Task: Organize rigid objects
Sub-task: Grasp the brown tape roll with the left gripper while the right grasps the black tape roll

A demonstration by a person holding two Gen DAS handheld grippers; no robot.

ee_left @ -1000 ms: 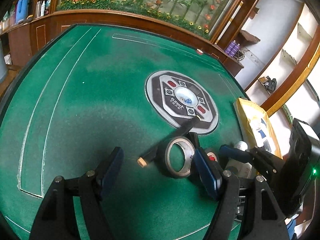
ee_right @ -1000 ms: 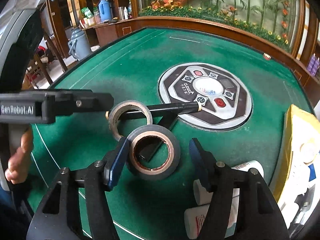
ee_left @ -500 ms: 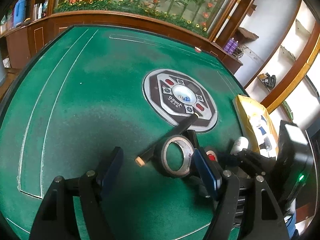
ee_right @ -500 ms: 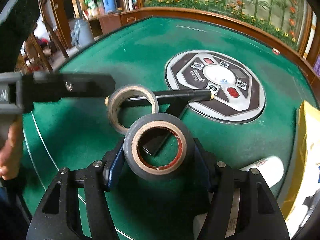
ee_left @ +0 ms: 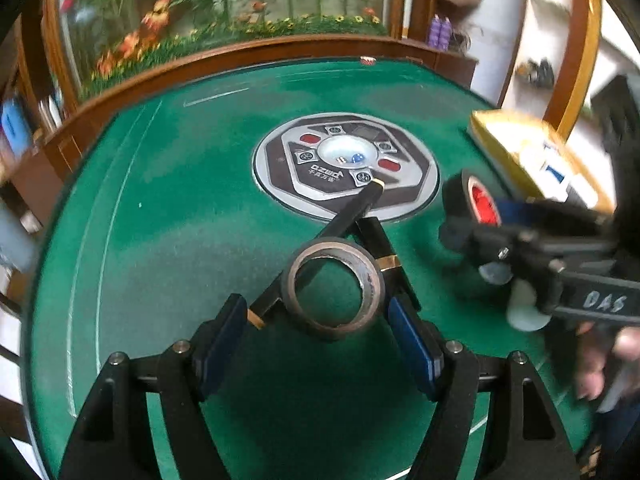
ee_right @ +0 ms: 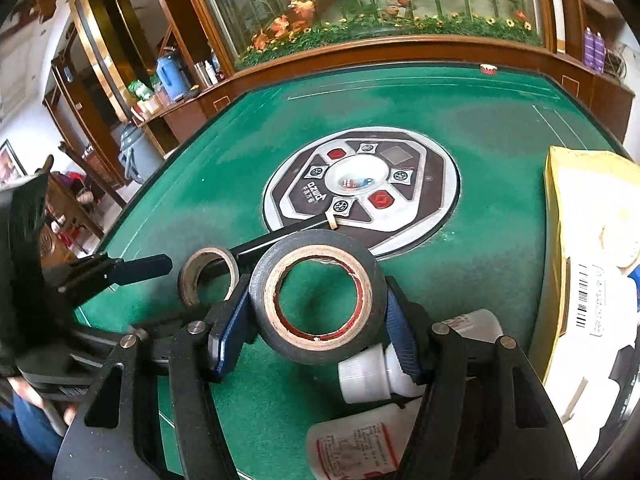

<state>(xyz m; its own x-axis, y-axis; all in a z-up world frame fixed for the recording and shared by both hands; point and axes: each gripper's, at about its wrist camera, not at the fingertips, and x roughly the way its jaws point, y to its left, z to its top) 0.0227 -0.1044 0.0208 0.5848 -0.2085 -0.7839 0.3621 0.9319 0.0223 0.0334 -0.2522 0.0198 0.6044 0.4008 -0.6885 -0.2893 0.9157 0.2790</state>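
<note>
My right gripper (ee_right: 316, 316) is shut on a large black tape roll (ee_right: 318, 258) and holds it above the green table; it shows in the left wrist view (ee_left: 478, 200) too. My left gripper (ee_left: 316, 332) is open around a smaller worn tape roll (ee_left: 333, 289), its pads beside the roll; this roll also shows in the right wrist view (ee_right: 208, 278). The small roll lies over two crossed black pens (ee_left: 354, 212).
A yellow cardboard box (ee_right: 588, 248) with items stands at the table's right edge. Two white bottles (ee_right: 376, 368) lie under my right gripper. The round control panel (ee_left: 346, 168) sits mid-table. A small red roll (ee_right: 488, 68) lies at the far edge.
My right gripper has closed on the large black roll and lifted it. My left gripper has moved right and forward, bringing its fingers around the smaller roll.
</note>
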